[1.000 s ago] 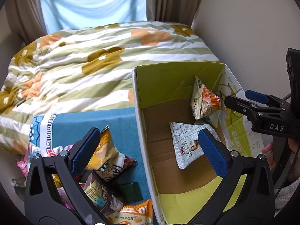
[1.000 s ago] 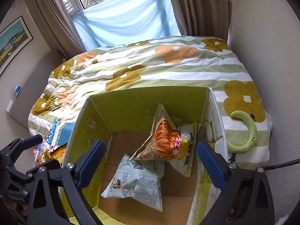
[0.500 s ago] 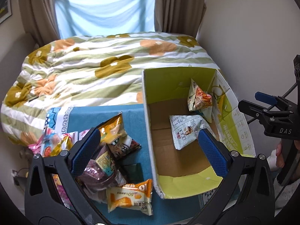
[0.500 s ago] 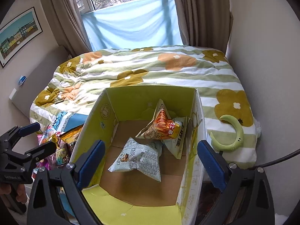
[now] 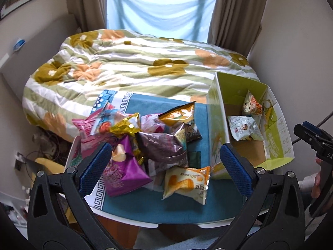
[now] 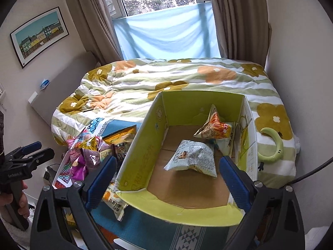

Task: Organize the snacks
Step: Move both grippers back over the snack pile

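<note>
A heap of snack bags (image 5: 145, 137) lies on a blue mat (image 5: 158, 206), among them a purple bag (image 5: 122, 173), a dark brown bag (image 5: 164, 150) and an orange bag (image 5: 187, 183). To their right stands an open cardboard box (image 5: 216, 129) with green flaps; inside it are a white bag (image 6: 193, 158) and an orange-striped bag (image 6: 214, 128). My left gripper (image 5: 164, 166) hangs open above the heap, holding nothing. Above the box's near end, my right gripper (image 6: 166, 179) is open and holds nothing. Each gripper shows at the edge of the other's view, hand-held.
A bed with a flowered quilt (image 5: 133, 66) lies behind the table. A green crescent-shaped object (image 6: 272, 145) rests on the quilt right of the box. Cables and clutter (image 5: 47, 145) lie on the floor at the left. A wall stands close on the right.
Both grippers have pulled back and up, so more of the room shows. The left gripper has swung left from the box to over the snack heap. Bags in the box have not moved.
</note>
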The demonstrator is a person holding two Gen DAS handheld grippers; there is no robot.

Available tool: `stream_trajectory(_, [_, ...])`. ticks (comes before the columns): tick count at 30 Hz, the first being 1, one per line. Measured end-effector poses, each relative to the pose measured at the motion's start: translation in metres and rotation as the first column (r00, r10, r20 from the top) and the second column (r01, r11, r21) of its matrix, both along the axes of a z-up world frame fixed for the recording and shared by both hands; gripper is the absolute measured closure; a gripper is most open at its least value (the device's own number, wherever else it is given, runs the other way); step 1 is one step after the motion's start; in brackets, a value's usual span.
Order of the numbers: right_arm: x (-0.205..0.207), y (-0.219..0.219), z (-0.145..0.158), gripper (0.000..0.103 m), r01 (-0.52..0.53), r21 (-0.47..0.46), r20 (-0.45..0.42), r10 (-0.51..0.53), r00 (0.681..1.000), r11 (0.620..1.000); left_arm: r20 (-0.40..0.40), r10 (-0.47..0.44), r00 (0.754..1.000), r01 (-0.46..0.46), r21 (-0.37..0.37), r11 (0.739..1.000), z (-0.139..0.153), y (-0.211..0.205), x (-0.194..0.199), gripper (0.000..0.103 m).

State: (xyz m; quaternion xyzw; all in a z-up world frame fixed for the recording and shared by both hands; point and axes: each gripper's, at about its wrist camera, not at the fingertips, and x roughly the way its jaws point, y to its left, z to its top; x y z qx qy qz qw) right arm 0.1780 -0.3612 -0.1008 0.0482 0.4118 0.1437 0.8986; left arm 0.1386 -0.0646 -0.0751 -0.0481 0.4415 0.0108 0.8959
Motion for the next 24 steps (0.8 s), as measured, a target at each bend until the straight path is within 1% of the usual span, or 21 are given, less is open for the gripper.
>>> stream_trajectory(3, [-0.020, 0.019, -0.001, 0.005, 0.047, 0.000, 0.027, -0.047, 0.999, 0.999, -0.030, 0.017, 0.999, -0.018, -0.014, 1.000, -0.008, 0.032, -0.010, 0.000])
stream_trajectory(8, [-0.046, 0.050, -0.011, 0.005, 0.100, 0.042, 0.002, -0.101, 0.995, 0.994, -0.063, 0.020, 0.998, -0.022, -0.041, 0.999, -0.024, 0.077, -0.022, 0.000])
stream_trajectory(10, [-0.055, 0.066, -0.017, 0.005, 0.107, 0.039, -0.006, -0.107, 0.994, 0.993, -0.083, -0.002, 0.997, -0.002, -0.048, 0.999, -0.033, 0.089, -0.022, 0.000])
stream_trajectory(13, [-0.066, 0.089, -0.027, 0.005, 0.115, 0.027, -0.035, -0.114, 0.993, 0.993, -0.101, -0.066, 0.993, 0.061, -0.044, 0.997, -0.048, 0.101, -0.018, 0.000])
stream_trajectory(15, [-0.072, 0.102, -0.035, 0.005, 0.132, 0.025, -0.058, -0.130, 0.990, 0.991, -0.137, -0.097, 0.986, 0.093, -0.038, 0.995, -0.063, 0.107, -0.011, 0.000])
stream_trajectory(17, [-0.076, 0.116, -0.045, 0.005, 0.157, 0.026, -0.077, -0.154, 0.985, 0.987, -0.155, -0.113, 0.982, 0.104, -0.066, 0.992, -0.078, 0.115, -0.005, 0.000])
stream_trajectory(19, [-0.081, 0.128, -0.057, 0.005, 0.178, 0.027, -0.093, -0.175, 0.980, 0.984, -0.170, -0.089, 0.981, 0.072, -0.100, 0.992, -0.093, 0.124, 0.002, 0.000])
stream_trajectory(20, [-0.083, 0.134, -0.064, 0.005, 0.187, 0.024, -0.099, -0.183, 0.978, 0.982, -0.176, -0.045, 0.983, 0.027, -0.104, 0.994, -0.101, 0.130, 0.005, 0.000])
stream_trajectory(21, [-0.084, 0.140, -0.071, 0.005, 0.194, 0.021, -0.106, -0.191, 0.976, 0.981, -0.187, -0.010, 0.982, -0.014, -0.124, 0.992, -0.109, 0.136, 0.009, 0.000])
stream_trajectory(23, [-0.083, 0.149, -0.087, 0.005, 0.214, 0.015, -0.111, -0.211, 0.971, 0.977, -0.216, 0.013, 0.976, -0.061, -0.217, 0.974, -0.128, 0.146, 0.015, 0.000])
stream_trajectory(24, [-0.081, 0.154, -0.097, 0.005, 0.222, 0.011, -0.125, -0.219, 0.968, 0.975, -0.229, 0.027, 0.973, -0.083, -0.239, 0.967, -0.138, 0.149, 0.016, 0.000])
